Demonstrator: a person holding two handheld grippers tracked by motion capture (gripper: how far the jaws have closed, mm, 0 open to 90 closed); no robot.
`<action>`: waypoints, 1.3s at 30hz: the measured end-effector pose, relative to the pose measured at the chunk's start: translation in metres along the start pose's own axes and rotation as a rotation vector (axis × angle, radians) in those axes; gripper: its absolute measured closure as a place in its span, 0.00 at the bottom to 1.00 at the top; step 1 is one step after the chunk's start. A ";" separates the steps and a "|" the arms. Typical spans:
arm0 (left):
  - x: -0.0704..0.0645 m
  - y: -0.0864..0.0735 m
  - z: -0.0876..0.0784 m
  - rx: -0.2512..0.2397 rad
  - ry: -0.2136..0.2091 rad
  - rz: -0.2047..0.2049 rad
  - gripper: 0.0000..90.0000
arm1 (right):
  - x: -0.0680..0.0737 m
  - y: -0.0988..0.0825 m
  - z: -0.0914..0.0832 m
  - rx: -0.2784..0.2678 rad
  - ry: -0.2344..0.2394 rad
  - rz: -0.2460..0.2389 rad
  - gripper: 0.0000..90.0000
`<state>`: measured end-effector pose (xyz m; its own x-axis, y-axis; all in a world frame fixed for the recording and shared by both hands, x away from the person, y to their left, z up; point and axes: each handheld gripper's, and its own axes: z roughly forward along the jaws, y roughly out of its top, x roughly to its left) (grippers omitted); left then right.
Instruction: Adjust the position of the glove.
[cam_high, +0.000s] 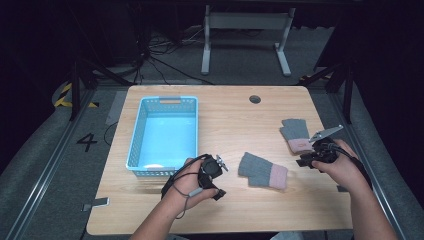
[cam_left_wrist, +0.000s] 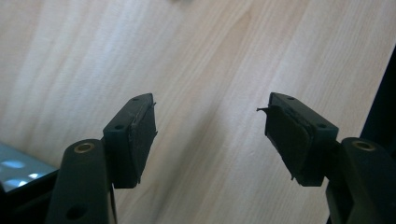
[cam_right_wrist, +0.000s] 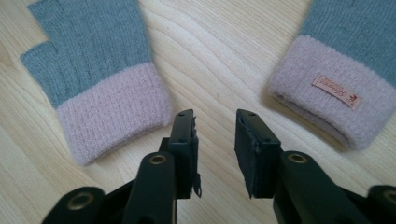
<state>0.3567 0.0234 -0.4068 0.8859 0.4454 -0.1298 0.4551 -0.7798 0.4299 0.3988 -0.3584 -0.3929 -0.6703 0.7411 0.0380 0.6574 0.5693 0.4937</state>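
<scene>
My left gripper (cam_high: 214, 176) sits low on the wooden table (cam_high: 235, 210), just in front of the blue basket's (cam_high: 141, 120) near corner. In the left gripper view its jaws stand wide apart with bare wood between them; the pads (cam_left_wrist: 142, 135) touch nothing and hold nothing.

My right gripper (cam_high: 314, 159) is at the table's right side, between the two gloves. In the right gripper view its jaws are apart by a narrower gap, also with only wood between them, nothing clamped. The pads (cam_right_wrist: 187, 135) hang just short of both cuffs.

Near glove (cam_high: 262, 170) lies flat mid-table, grey with a pink cuff, between my two grippers; in the right gripper view it is at upper left (cam_right_wrist: 95, 74). Far glove (cam_high: 296, 134) lies flat just beyond the right gripper, pink cuff toward me, small label on the cuff (cam_right_wrist: 343, 77). The gloves are apart from each other, and both lie outside the basket.
</scene>
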 end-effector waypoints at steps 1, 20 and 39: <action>0.000 0.000 0.000 0.000 0.000 0.000 0.38 | 0.001 0.000 0.000 -0.001 -0.003 -0.009 0.72; 0.003 0.003 -0.007 -0.019 -0.012 0.017 0.39 | 0.024 0.010 0.002 -0.092 0.080 -0.045 0.62; 0.003 0.005 -0.004 -0.010 -0.017 0.026 0.38 | 0.062 0.024 0.043 -0.053 0.139 -0.132 0.56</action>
<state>0.3612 0.0229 -0.4017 0.8987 0.4178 -0.1335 0.4313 -0.7864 0.4423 0.3877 -0.2831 -0.4157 -0.7929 0.6030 0.0877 0.5443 0.6361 0.5469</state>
